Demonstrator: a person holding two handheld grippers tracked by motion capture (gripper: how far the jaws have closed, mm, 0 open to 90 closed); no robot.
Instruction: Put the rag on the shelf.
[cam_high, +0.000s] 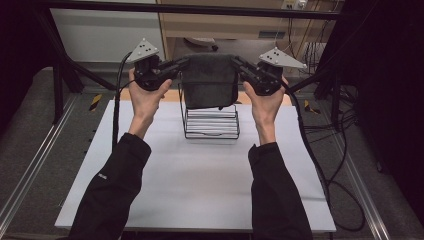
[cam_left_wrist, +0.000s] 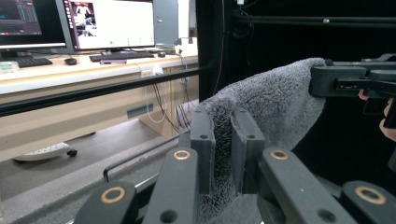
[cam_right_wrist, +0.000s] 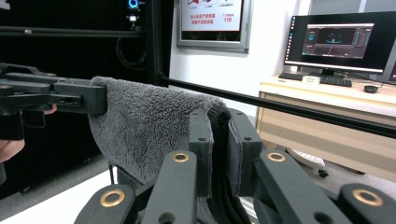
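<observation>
The table (cam_high: 200, 180) is white and mostly bare, with a black wire rack (cam_high: 210, 122) sitting toward its far side. Hanging right above that rack is a dark grey towel (cam_high: 209, 82), stretched between the two grippers so its bottom edge droops over the rack's top. The left gripper (cam_high: 184, 62) is pinching the towel's left top corner, and in the left gripper view you can see the fluffy cloth squeezed tight between the jaws; the right gripper (cam_high: 235, 61) is clamped on the other corner the same way. Looks to me like the towel is headed down onto or over the rack, so I'd keep both corners level, keep the top edge taut so it doesn't sag in the middle, and centre it over the rack before letting go of anything. As for writing, the poster (cam_right_wrist: 212, 21) on the wall in the right gripper view shows "119" in red; the rest is too small to read.
</observation>
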